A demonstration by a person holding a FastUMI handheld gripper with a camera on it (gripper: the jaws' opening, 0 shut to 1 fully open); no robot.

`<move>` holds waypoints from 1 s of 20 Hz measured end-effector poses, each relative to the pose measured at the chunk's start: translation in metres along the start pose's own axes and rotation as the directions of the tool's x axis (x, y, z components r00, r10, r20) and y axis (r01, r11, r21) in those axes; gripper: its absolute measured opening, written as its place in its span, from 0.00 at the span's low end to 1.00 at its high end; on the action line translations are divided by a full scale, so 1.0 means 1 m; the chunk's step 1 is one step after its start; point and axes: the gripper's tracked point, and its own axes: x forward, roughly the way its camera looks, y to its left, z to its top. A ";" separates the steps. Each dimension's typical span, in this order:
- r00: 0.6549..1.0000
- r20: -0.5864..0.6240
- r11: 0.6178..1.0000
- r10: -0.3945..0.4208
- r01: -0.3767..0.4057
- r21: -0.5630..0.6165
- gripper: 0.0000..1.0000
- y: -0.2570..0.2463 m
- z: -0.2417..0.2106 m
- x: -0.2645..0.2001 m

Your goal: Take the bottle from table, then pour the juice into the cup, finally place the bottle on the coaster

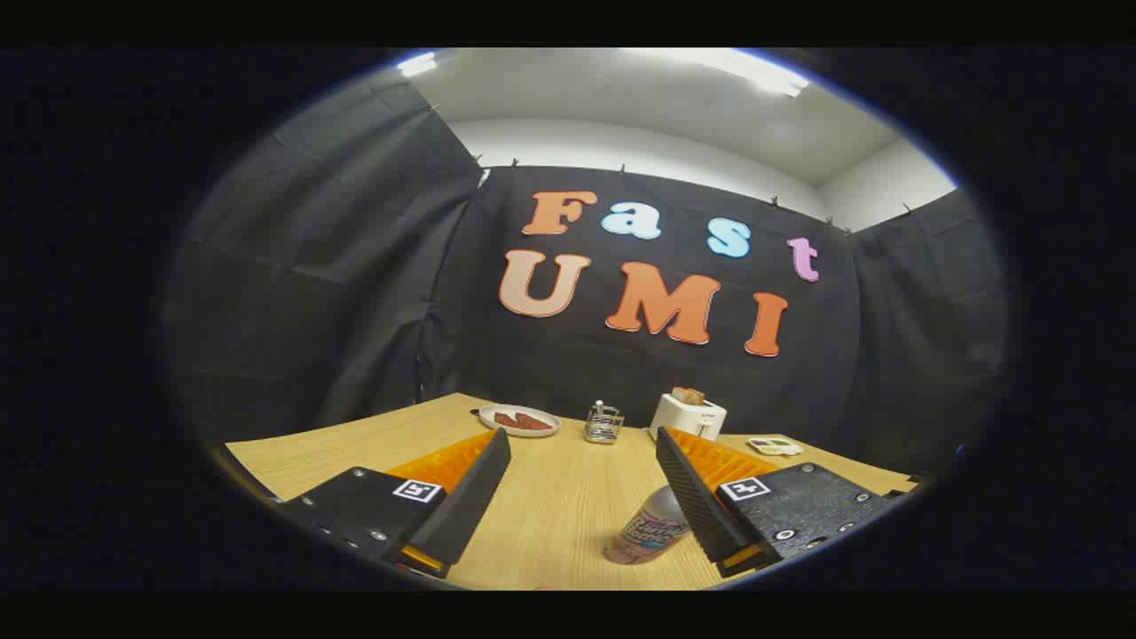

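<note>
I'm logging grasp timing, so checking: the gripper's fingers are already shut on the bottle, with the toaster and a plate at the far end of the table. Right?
Not quite. The gripper view shows the gripper open, fingers spread wide, with the bottle standing between them, close beside one finger but not clamped. The rest holds: the toaster and plate sit at the table's far end.

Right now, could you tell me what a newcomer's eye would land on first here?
Likely the gripper, its fingers open wide over the wooden table, with the bottle standing between them, close against the right finger. Beyond the fingers, a plate, a small wire rack and a white toaster line the table's far edge.
</note>
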 end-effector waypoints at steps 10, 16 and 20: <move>0.997 -0.066 0.993 -0.031 0.038 0.110 0.98 -0.006 -0.014 -0.001; 0.994 -0.082 0.987 -0.074 0.085 0.138 0.98 -0.024 -0.015 -0.006; 0.989 -0.103 0.983 -0.109 0.122 0.137 0.98 -0.038 -0.020 -0.008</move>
